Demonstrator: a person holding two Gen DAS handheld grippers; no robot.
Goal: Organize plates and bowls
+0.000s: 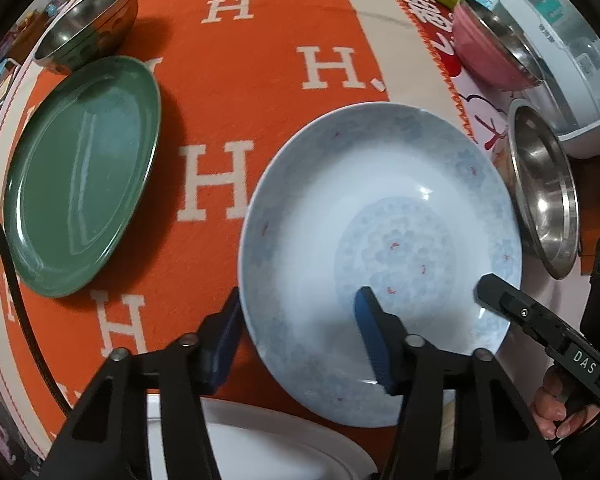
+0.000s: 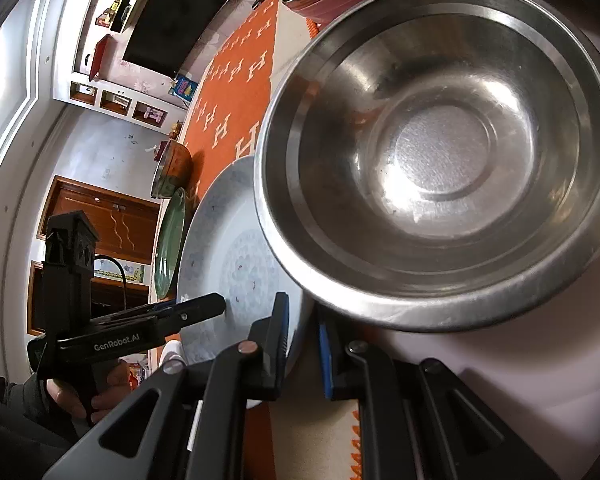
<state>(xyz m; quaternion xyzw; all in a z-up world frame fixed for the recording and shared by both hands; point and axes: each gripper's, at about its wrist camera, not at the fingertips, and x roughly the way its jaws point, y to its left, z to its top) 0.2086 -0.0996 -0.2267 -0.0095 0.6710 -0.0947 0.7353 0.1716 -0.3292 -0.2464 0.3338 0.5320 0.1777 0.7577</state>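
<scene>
A pale blue patterned plate point(image 1: 380, 208) lies on the orange cloth point(image 1: 240, 80). My left gripper point(image 1: 300, 296) points down over its near-left rim, one pad outside the edge and the other over the plate's inside, with a wide gap, so it is open. My right gripper point(image 1: 486, 286) reaches in from the right and is shut on the plate's right rim. In the right wrist view the plate point(image 2: 220, 248) has its edge pinched between the right gripper point(image 2: 302, 312) fingers, and a large steel bowl point(image 2: 440, 160) stands just beyond. The left gripper point(image 2: 216, 304) shows at the plate's far side.
A green plate point(image 1: 80, 176) lies to the left, with stacked steel bowls point(image 1: 88, 24) behind it. To the right stand a steel bowl point(image 1: 540, 192), a pink bowl point(image 1: 492, 48) and a white appliance point(image 1: 560, 60). A white plate point(image 1: 280, 440) sits at the near edge.
</scene>
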